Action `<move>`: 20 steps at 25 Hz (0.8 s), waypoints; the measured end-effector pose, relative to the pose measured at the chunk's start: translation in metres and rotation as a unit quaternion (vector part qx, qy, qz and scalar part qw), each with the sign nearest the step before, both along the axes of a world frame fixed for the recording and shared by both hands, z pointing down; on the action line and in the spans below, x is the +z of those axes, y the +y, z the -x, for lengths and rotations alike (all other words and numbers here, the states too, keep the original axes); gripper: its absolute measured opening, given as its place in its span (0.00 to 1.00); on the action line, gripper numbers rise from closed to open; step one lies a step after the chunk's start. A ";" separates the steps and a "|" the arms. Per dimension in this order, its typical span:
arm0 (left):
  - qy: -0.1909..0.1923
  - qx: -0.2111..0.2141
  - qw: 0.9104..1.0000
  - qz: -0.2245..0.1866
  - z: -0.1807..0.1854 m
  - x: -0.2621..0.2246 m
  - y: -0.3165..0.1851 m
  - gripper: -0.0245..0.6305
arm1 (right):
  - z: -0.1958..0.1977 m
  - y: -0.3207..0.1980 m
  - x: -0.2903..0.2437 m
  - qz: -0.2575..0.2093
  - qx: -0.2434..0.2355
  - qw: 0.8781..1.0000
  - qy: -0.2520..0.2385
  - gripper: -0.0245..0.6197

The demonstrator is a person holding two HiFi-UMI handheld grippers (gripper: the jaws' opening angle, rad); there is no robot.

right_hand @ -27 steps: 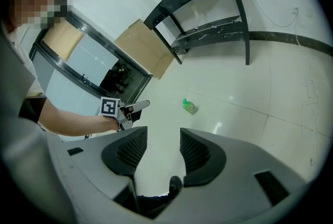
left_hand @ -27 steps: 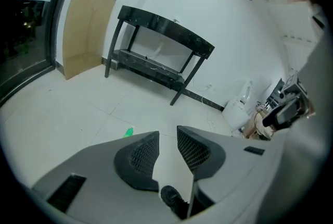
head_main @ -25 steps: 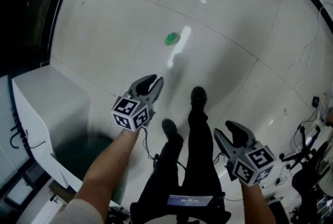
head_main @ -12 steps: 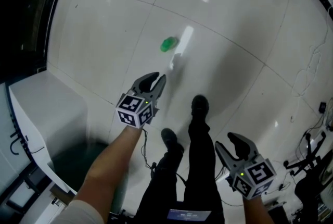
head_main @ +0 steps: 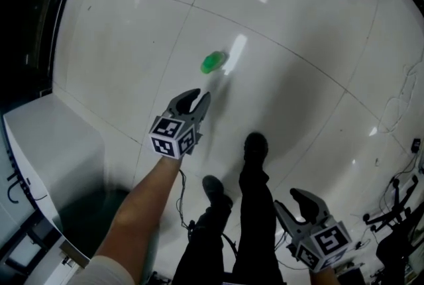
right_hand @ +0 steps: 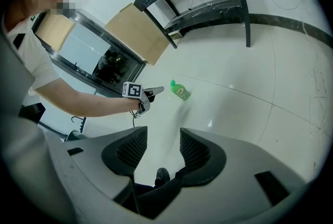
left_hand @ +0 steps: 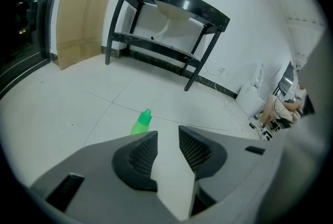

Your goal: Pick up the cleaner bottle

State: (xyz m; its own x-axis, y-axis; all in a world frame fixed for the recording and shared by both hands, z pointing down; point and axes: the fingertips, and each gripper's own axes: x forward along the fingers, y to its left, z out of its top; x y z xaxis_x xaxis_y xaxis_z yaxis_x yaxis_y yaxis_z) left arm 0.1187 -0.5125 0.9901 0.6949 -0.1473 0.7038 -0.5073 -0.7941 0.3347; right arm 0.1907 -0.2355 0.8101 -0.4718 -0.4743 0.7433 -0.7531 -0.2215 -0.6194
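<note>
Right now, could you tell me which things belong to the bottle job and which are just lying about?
Job: green bottle on the floor; left gripper, jaws just been opening, nothing between them.
Lying about: black table; cardboard sheet; white box.

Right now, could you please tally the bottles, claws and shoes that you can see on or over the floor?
Bottle: 1
Claws: 2, left claw and right claw
Shoes: 2
Total: 5

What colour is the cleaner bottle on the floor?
Bright green. The bottle shows best in the left gripper view.
</note>
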 end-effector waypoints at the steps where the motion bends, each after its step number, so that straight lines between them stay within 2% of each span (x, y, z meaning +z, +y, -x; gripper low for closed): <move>1: -0.003 -0.005 1.000 -0.003 0.002 0.007 -0.003 0.24 | 0.001 0.002 0.005 0.003 -0.002 1.000 -0.001 0.35; 5: -0.015 -0.020 1.000 -0.012 0.006 0.031 -0.012 0.26 | 0.003 0.012 0.019 0.016 -0.002 1.000 -0.005 0.35; 20: -0.047 -0.028 0.998 -0.026 0.007 0.098 -0.033 0.27 | 0.005 0.024 0.055 0.044 -0.003 0.999 -0.016 0.35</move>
State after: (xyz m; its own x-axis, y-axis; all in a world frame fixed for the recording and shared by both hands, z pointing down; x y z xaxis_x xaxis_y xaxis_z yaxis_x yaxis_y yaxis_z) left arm 0.1118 -0.5456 1.0878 0.6164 -0.2221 0.7555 -0.5781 -0.7790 0.2426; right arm 0.1859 -0.2118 0.8655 -0.4983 -0.4050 0.7666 -0.7352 -0.2712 -0.6212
